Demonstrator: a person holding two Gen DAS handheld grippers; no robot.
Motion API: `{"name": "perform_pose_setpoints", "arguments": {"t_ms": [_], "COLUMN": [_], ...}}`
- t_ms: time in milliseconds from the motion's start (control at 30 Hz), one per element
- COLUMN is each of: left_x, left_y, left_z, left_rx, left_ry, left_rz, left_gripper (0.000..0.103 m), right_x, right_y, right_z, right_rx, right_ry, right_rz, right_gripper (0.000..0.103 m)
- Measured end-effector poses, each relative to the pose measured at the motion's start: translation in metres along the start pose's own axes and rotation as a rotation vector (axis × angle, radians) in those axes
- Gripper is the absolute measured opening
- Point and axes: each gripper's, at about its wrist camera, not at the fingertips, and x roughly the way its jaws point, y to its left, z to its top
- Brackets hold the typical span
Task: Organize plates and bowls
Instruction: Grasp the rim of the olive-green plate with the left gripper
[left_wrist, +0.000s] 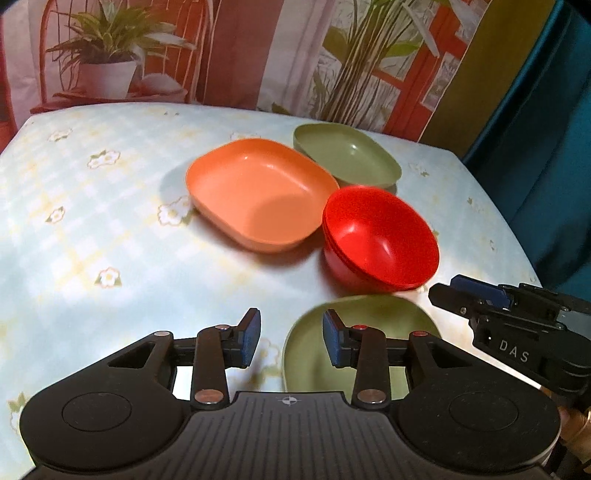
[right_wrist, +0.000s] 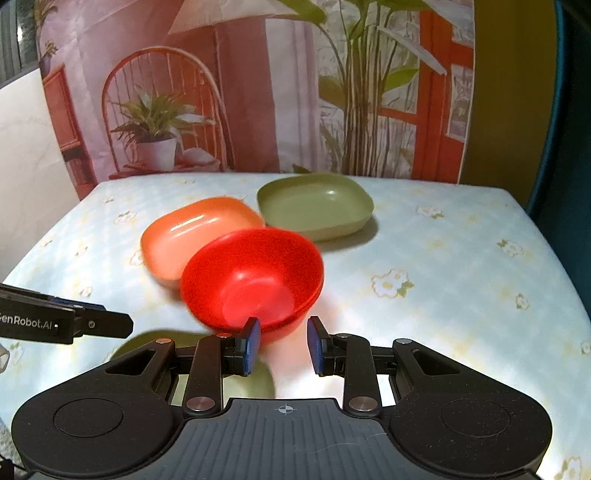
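A stack of red bowls (left_wrist: 380, 240) (right_wrist: 251, 278) sits mid-table. An orange plate (left_wrist: 258, 195) (right_wrist: 195, 236) lies to its left and a green plate (left_wrist: 347, 155) (right_wrist: 316, 205) behind it. A second green plate (left_wrist: 369, 325) (right_wrist: 155, 341) lies nearest me. My left gripper (left_wrist: 291, 341) is open and empty, its fingers over the near green plate's left rim. My right gripper (right_wrist: 283, 341) is open and empty just in front of the red bowls, without touching them; it also shows in the left wrist view (left_wrist: 450, 293).
The table (right_wrist: 443, 258) has a pale floral cloth. A printed backdrop (right_wrist: 258, 92) with plants and a chair stands behind its far edge. A teal curtain (left_wrist: 554, 129) hangs at the right. A white wall (right_wrist: 22, 166) is at the left.
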Motion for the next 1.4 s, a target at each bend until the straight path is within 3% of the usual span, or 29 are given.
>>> {"name": "perform_pose_setpoints", "arguments": {"t_ms": [633, 967, 1400], "left_x": [-0.001, -0.001, -0.001], "left_y": [0.009, 0.006, 0.011], "left_z": [-0.040, -0.044, -0.050], "left_rx": [-0.056, -0.065, -0.076], "left_ry": [0.088, 0.093, 0.099], "left_rz": [-0.065, -0.085, -0.078], "left_gripper": [0.037, 0.016, 0.014], "right_x": [-0.017, -0.024, -0.029], "right_y": [0.017, 0.022, 0.021], "right_z": [-0.039, -0.045, -0.046], "right_rx": [0.001, -0.009, -0.003], "right_ry": [0.054, 0.059, 0.034], "right_rz": [0.054, 0.058, 0.015], "right_gripper": [0.027, 0.026, 0.026]}}
